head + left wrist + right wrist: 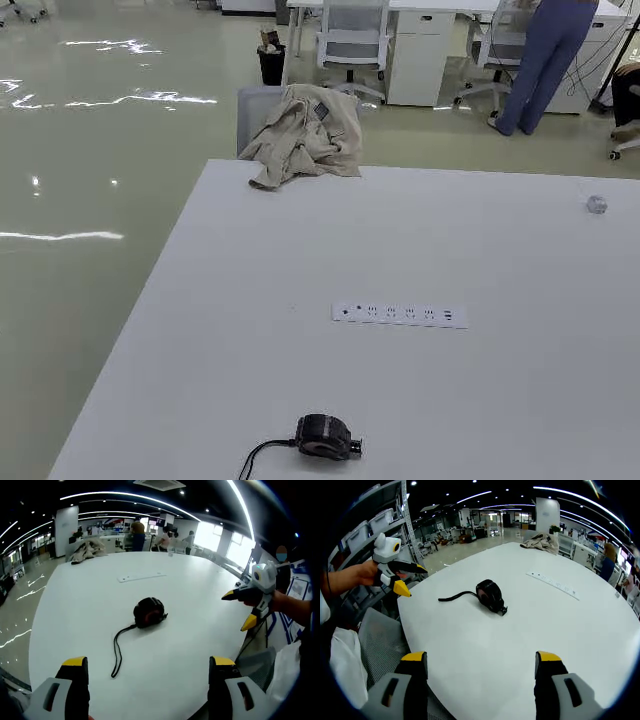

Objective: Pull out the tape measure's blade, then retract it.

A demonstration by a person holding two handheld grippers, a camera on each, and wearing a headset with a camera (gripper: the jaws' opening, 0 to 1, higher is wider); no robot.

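Likely dense and rigid: with left gripper [148, 662] and right gripper [481, 656] both open, clamp the tape measure [325, 437], pinching its 3-o'clock hook [357, 447].

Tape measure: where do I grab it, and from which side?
Probably take the tape measure by its black case, with the left gripper closing across it from the strap end. The blade tab sticks out the opposite end, toward the right gripper, which leaves that end free for pulling.
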